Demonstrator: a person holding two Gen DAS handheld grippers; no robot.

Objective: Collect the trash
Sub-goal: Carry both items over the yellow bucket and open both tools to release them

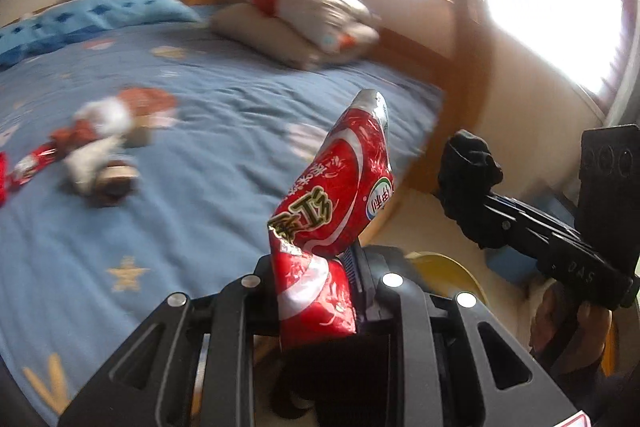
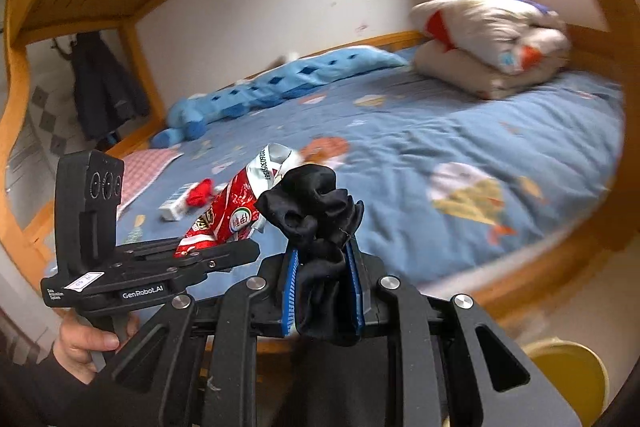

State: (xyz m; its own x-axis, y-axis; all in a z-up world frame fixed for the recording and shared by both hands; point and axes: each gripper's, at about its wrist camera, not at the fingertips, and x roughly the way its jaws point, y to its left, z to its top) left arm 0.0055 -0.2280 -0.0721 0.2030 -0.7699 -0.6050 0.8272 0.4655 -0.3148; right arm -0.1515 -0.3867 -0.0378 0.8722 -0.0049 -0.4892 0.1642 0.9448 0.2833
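Carrying two collected items away from the bed is the step in hand: the left gripper [image 1: 320, 267] is clamped on a red snack wrapper [image 1: 340, 183], and the right gripper [image 2: 324, 279] is clamped on a crumpled black cloth [image 2: 316, 211], each item standing up from between the blue pads. Both loads are held above the edge of the bed [image 1: 200, 147], clear of the sheet. The next move calls for a receptacle; a yellow round object [image 2: 568, 371] sits low beside the bed frame and may be a bin, though neither view confirms this. Judged from these views, each gripper should be brought over the container before its jaws are released, since the light wrapper could drift if dropped from a height. More trash remains: the left wrist view shows a blurred cluster of wrappers and white paper [image 1: 96, 151] on the sheet, absent from the other view. The right wrist view alone shows a small white carton [image 2: 176, 203] with a red scrap [image 2: 200, 197] beside it, a blue plush toy [image 2: 256, 87] along the wall, and the person's left hand [image 2: 88, 343] on the handle.
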